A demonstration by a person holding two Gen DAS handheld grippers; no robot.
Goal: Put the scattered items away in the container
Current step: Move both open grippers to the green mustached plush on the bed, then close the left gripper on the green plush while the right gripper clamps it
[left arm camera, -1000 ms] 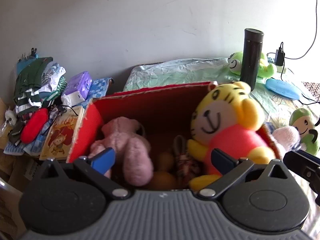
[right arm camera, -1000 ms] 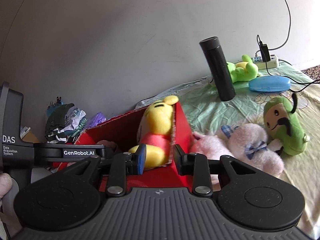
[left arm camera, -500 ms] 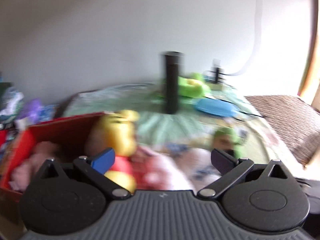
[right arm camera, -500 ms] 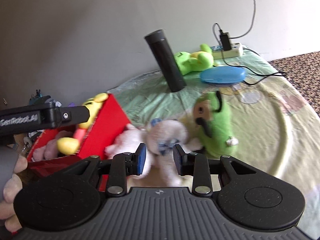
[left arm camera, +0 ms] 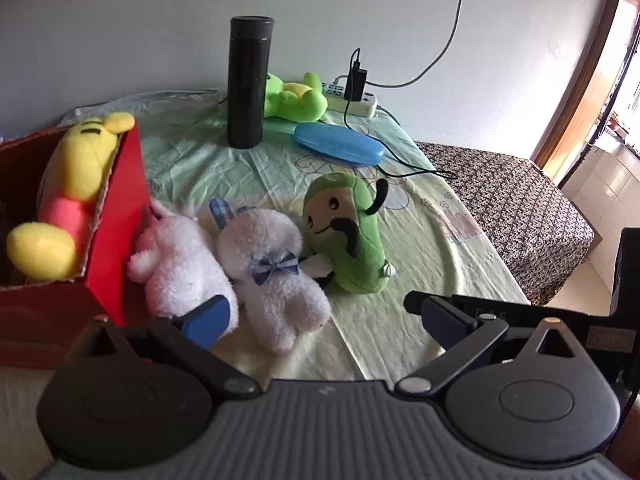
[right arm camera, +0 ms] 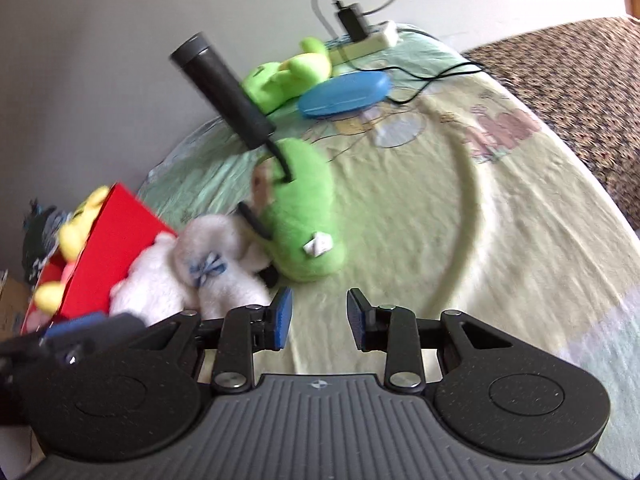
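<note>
**Both grippers empty above the plush toys beside the red box**

The left gripper is held with its jaws spread wide, and nothing is clamped between them. Just ahead of its left finger, two white plush toys are seen lying side by side, the nearer one pressed against the outer wall of the red box. A yellow plush is propped inside that box, off to the left of the jaws. Ahead of the gap, slightly right, a green moustached plush is lying on the pale green sheet, touching the bow-tied white toy.

The right gripper is seen with a modest gap between its pads, parted and empty; only bare sheet is framed there. The green plush lies ahead and slightly left of these jaws, the white toys further left.

Well beyond both, a black flask, a blue case and a green frog plush are seen.
</note>
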